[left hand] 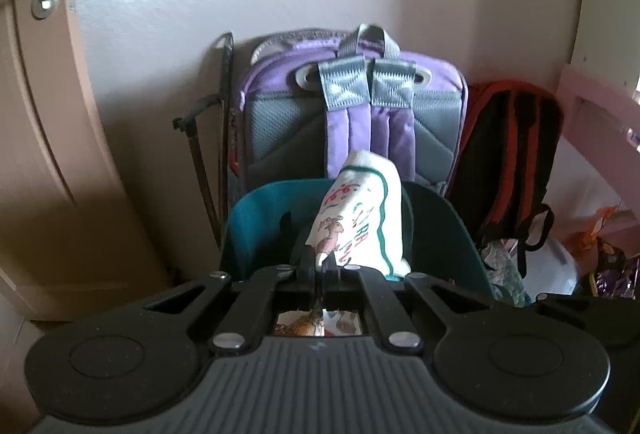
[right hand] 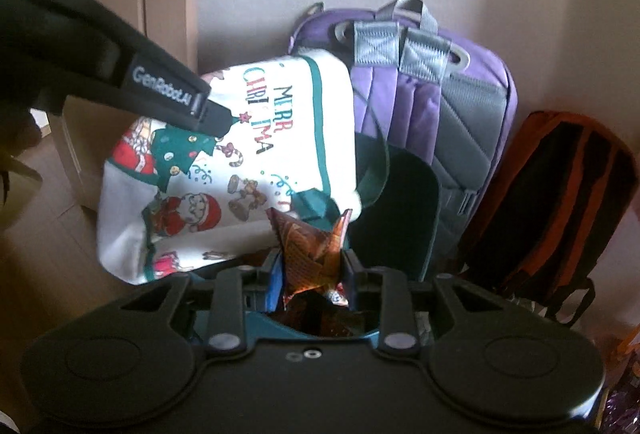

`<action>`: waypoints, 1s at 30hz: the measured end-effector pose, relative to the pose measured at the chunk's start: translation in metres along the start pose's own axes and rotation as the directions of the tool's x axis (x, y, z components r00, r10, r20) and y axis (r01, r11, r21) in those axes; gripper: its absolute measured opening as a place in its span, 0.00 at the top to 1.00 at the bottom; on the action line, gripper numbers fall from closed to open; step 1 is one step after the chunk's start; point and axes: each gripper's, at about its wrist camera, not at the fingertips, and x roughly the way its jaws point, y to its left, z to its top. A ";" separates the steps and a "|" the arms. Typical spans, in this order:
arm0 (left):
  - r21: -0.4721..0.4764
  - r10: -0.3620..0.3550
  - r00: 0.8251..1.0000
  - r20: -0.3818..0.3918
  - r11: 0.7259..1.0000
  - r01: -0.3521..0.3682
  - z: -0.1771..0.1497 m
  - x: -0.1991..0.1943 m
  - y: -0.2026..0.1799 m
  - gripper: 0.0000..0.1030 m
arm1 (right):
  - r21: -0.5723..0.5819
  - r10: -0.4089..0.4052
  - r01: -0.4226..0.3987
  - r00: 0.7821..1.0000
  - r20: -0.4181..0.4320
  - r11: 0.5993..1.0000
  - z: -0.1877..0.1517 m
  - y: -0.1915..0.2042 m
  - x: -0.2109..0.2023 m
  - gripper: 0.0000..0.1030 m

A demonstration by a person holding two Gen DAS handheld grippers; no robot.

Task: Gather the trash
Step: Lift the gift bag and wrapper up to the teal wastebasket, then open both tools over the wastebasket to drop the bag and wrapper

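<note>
The left gripper [right hand: 224, 124] was pinched tight on the printed side of the Christmas tote bag [right hand: 224, 170], holding it up at the left. The right gripper [right hand: 314, 266] clamped a crumpled brown wrapper [right hand: 312, 246] just below and right of the bag's green-trimmed edge. Nearer the dark teal bin [right hand: 400, 202] behind, the right hand would likely carry it forward.

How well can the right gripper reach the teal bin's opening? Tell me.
Probably yes: the right gripper, shut on the crumpled wrapper, faces the open teal bin; the Christmas bag in the left gripper hangs to one side, its strap crowding the rim.
</note>
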 end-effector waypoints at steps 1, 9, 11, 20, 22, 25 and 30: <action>0.003 -0.002 1.000 -0.011 1.000 0.002 -0.001 0.005 -0.001 0.97 | 0.000 0.000 0.000 1.000 -0.006 1.000 -0.001 0.000 0.003 0.71; 0.026 0.005 0.997 -0.083 1.000 -0.003 -0.008 0.044 -0.011 0.95 | 0.013 -0.001 0.002 0.999 -0.038 1.000 -0.006 -0.001 0.024 0.66; 0.034 0.001 0.995 -0.100 0.999 0.002 -0.011 0.052 -0.014 0.95 | 0.032 0.001 0.000 0.999 -0.039 0.999 -0.006 -0.003 0.027 0.65; -0.033 -0.013 0.992 -0.122 0.999 0.009 -0.016 0.059 -0.008 0.82 | 0.039 -0.021 0.022 0.999 -0.026 0.999 -0.010 -0.005 0.032 0.58; -0.053 -0.033 0.993 -0.118 0.998 0.027 -0.014 0.057 -0.004 0.70 | 0.038 -0.028 0.029 0.999 -0.016 0.999 -0.011 -0.004 0.030 0.53; -0.063 -0.032 0.994 -0.101 0.998 0.026 -0.015 0.047 -0.001 0.64 | 0.057 -0.031 0.030 1.000 0.002 0.998 -0.011 -0.005 0.024 0.50; -0.078 -0.046 0.996 -0.075 0.996 0.041 -0.017 0.026 0.006 0.49 | 0.092 -0.031 0.027 0.999 0.040 0.995 -0.011 -0.010 0.008 0.45</action>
